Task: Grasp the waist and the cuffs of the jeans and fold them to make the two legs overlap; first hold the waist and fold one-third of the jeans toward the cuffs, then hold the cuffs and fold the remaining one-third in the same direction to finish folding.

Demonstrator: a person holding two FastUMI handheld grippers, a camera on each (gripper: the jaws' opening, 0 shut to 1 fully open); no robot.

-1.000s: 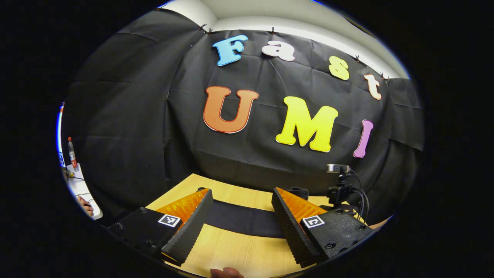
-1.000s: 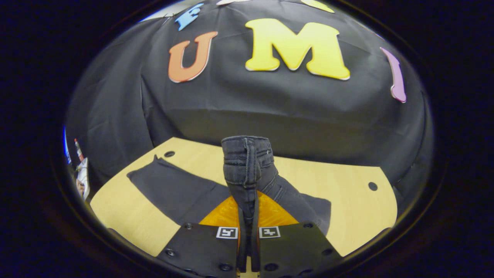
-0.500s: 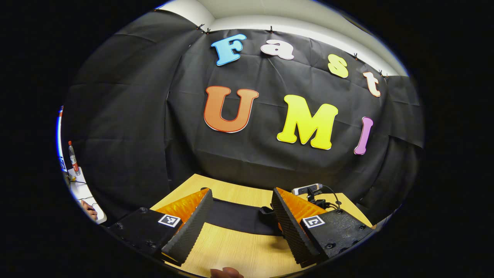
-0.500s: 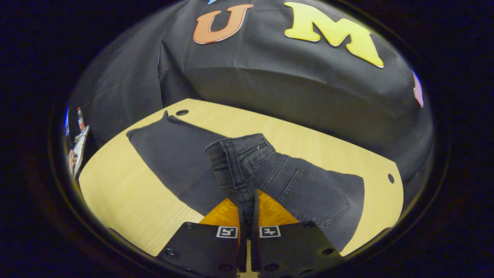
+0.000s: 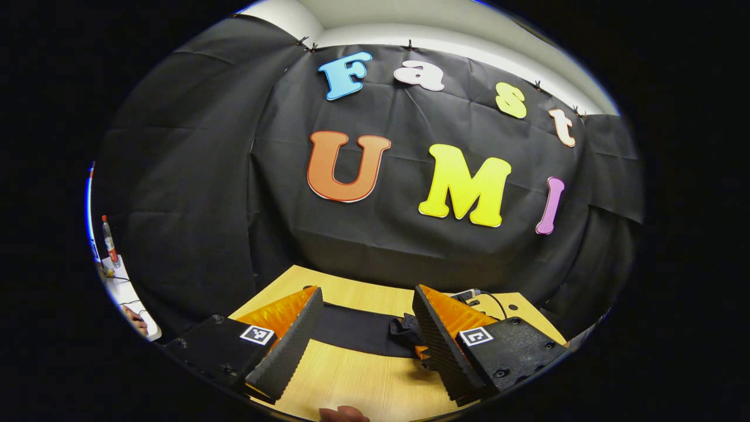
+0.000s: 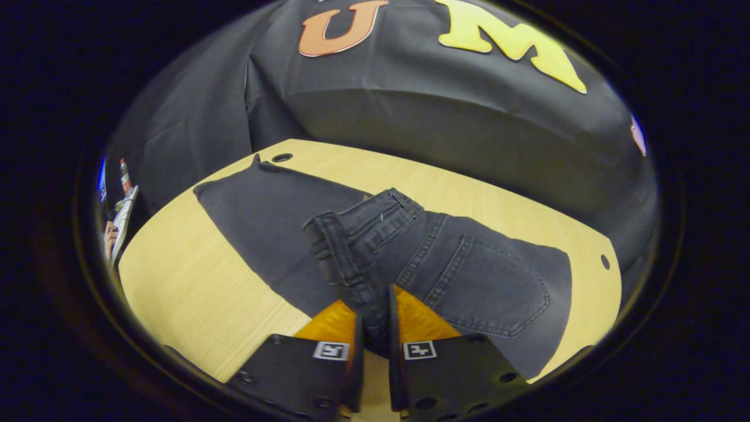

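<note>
Right gripper view: the right gripper (image 6: pixel 375 346) has carried the waist (image 6: pixel 343 249) down from mid-air onto the legs of the jeans (image 6: pixel 469 275), so the first third-fold looks nearly laid on the surface (image 6: pixel 176 293). Its jaws look clenched on the waistband, tilted downward. The left gripper (image 5: pixel 363 346) hovers low, jaws released.

Jeans (image 6: pixel 469 275): dark charcoal denim, tonal stitching on pocket and waistband. Table (image 6: pixel 176 281): light yellowish wood grain, dark round holes near the edges. Bottle (image 5: pixel 108 240) far left: clear, red cap, red label. Wall cloth (image 5: pixel 193 193): black.
</note>
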